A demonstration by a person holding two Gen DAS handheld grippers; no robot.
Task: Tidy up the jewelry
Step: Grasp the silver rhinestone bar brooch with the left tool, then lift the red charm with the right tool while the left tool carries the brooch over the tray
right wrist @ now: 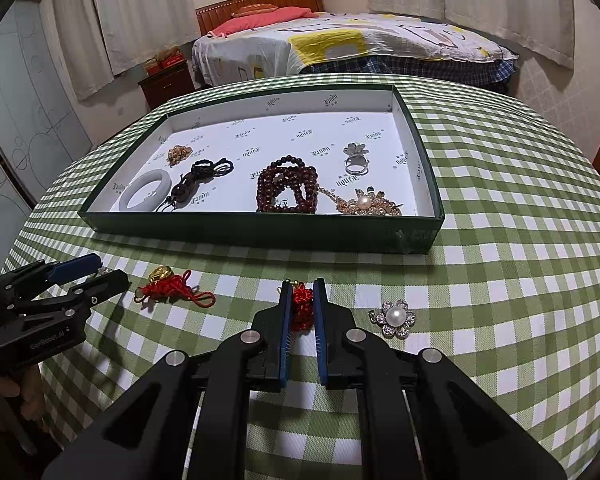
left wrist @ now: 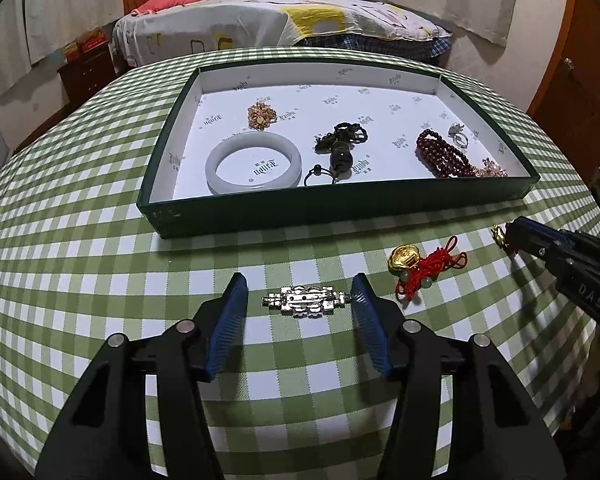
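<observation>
Blue pads (right wrist: 286, 320) hide much of red-tasselled charm (right wrist: 301, 307).

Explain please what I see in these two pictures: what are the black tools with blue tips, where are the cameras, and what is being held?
No robot here: a person holds two hand grippers, each with a camera looking along its fingers. One picture comes from the left gripper, the other from the right gripper.

On the green checked tablecloth stands a shallow green tray already holding jewelry, such as a pale bangle and dark red beads.

The left gripper is open around a silver brooch lying on the cloth, not yet holding it. The right gripper's fingers are close on either side of a red knotted charm. Another red charm with a gold piece and a pearl flower brooch lie loose on the cloth.
</observation>
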